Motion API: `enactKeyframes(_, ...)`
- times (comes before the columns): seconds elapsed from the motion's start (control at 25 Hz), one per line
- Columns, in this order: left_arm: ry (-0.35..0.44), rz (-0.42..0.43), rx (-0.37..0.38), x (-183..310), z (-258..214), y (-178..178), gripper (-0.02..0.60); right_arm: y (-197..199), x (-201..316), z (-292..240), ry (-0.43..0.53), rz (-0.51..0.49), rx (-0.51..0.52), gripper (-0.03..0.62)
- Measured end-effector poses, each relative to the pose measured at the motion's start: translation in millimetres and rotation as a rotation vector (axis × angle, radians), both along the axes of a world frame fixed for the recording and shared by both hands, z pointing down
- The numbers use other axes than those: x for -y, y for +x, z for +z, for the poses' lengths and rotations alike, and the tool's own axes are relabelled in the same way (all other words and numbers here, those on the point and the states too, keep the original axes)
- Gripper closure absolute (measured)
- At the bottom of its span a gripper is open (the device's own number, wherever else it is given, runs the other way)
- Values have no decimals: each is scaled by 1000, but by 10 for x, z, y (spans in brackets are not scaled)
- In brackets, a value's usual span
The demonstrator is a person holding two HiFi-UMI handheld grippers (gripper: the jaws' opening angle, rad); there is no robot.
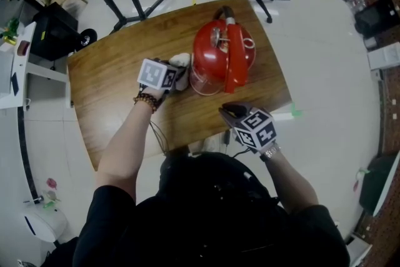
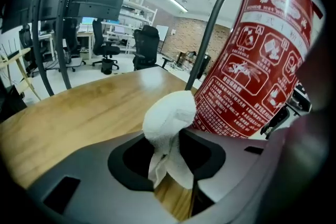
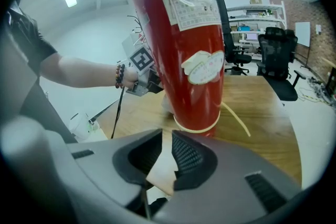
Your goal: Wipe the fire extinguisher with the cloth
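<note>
While left tool (image 2: pixel 170 159) pinches cloth (image 2: pixel 169 115) just beside fire extinguisher (image 2: pixel 257 60), right tool (image 3: pixel 164 157) hovers near base, jaws apart, empty.

Bright, even light comes from long ceiling strip lamps (image 2: pixel 176 3), leaving only soft shadows on the brown wooden tabletop (image 1: pixel 119 90). The tall red metal fire extinguisher (image 3: pixel 184 44) carries a pale sheen, and the white fluffy cloth (image 2: pixel 168 118) nearly blows out. Both gripper views bulge, with black corners and a blurred near foreground.
</note>
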State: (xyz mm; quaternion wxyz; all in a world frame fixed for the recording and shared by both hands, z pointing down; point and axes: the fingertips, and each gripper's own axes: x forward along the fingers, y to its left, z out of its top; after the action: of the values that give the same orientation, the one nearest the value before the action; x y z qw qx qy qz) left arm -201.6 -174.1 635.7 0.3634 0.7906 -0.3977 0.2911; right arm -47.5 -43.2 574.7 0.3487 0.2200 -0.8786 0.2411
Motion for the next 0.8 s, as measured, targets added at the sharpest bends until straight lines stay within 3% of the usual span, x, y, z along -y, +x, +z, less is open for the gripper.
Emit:
enactKeyframes(0.24,145,-105,-1,183,-661,-383,443,37,-4,-59,19,-19,22,516)
enactKeyframes(0.48,292,-102,38,237,-1482,-526,443,15,-93,-113,39,-57,46,516)
enactKeyframes(0.8,463,-76,70,192,-2467,-350,443,143,-216,-258,80,-104,73,516)
